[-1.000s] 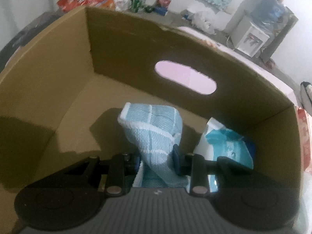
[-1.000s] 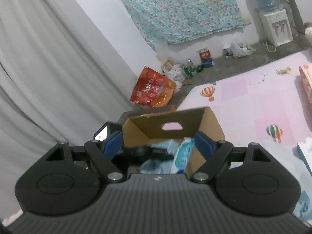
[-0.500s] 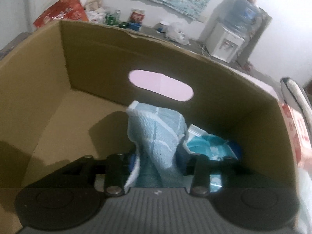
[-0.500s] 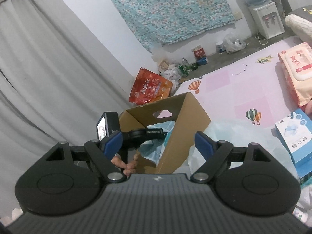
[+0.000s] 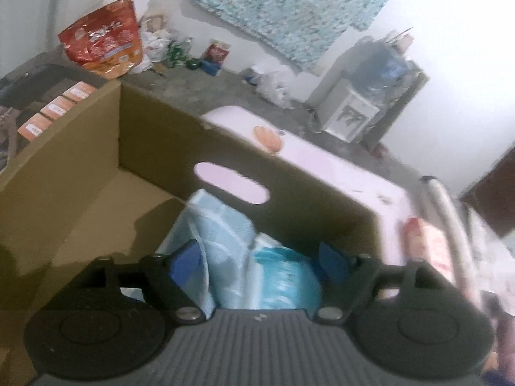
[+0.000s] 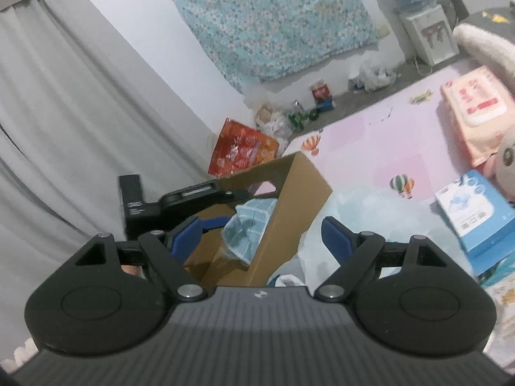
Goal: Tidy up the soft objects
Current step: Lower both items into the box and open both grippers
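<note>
A brown cardboard box (image 5: 80, 173) with a handle slot stands on the pink mat. Inside it lie a light blue checked towel (image 5: 222, 225) and a blue-and-white wipes pack (image 5: 283, 280). My left gripper (image 5: 259, 260) is open above them, holding nothing. In the right wrist view the box (image 6: 302, 193) sits at centre with the towel (image 6: 251, 225) in it, and the left gripper (image 6: 193, 225) shows at its opening. My right gripper (image 6: 262, 236) is open and empty, back from the box.
On the pink mat (image 6: 370, 148) lie a pink wipes pack (image 6: 473, 109), a blue tissue box (image 6: 476, 212), a pink plush toy (image 6: 505, 167) and a clear plastic bag (image 6: 360, 212). A red snack bag (image 6: 241, 151), clutter and a water dispenser (image 6: 428, 35) line the wall.
My left gripper has opened, released the blue towel into the box and pulled back and up. My right gripper has swung right, showing more of the mat.
</note>
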Demonstrator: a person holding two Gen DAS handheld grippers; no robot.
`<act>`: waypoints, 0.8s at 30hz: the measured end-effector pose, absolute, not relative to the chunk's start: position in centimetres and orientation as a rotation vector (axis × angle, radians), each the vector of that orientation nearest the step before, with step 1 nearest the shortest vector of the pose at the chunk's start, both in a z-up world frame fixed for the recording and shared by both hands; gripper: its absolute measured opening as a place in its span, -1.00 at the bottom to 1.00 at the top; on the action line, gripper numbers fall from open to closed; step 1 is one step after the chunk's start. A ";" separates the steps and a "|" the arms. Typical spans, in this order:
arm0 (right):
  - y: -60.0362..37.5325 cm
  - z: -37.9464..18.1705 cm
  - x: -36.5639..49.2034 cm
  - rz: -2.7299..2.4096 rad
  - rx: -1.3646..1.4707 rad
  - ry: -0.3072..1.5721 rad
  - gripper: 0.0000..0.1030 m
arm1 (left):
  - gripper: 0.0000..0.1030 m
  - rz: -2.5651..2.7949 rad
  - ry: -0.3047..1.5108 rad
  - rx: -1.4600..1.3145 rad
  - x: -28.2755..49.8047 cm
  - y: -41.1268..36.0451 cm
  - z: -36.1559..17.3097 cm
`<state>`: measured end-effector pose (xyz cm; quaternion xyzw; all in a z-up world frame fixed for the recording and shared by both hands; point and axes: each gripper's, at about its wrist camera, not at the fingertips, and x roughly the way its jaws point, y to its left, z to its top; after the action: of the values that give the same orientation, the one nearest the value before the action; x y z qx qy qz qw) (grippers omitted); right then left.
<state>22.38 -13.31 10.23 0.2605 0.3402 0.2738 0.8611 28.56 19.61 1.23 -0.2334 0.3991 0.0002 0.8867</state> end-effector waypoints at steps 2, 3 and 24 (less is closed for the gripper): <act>-14.2 10.6 21.5 0.568 0.545 0.690 0.58 | 0.68 -0.024 0.800 -0.477 27.2 19.2 2.9; -14.8 10.8 21.1 0.563 0.546 0.680 0.58 | 0.69 -0.031 0.783 -0.470 26.6 18.9 3.6; -27.9 6.1 7.7 0.299 0.734 0.626 0.59 | 0.94 -0.234 0.549 -0.319 4.6 12.5 11.4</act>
<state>7.71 -27.95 6.05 0.3517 0.2998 0.1433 0.8752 4.64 12.53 11.40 -0.1566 0.2695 -0.1149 0.9432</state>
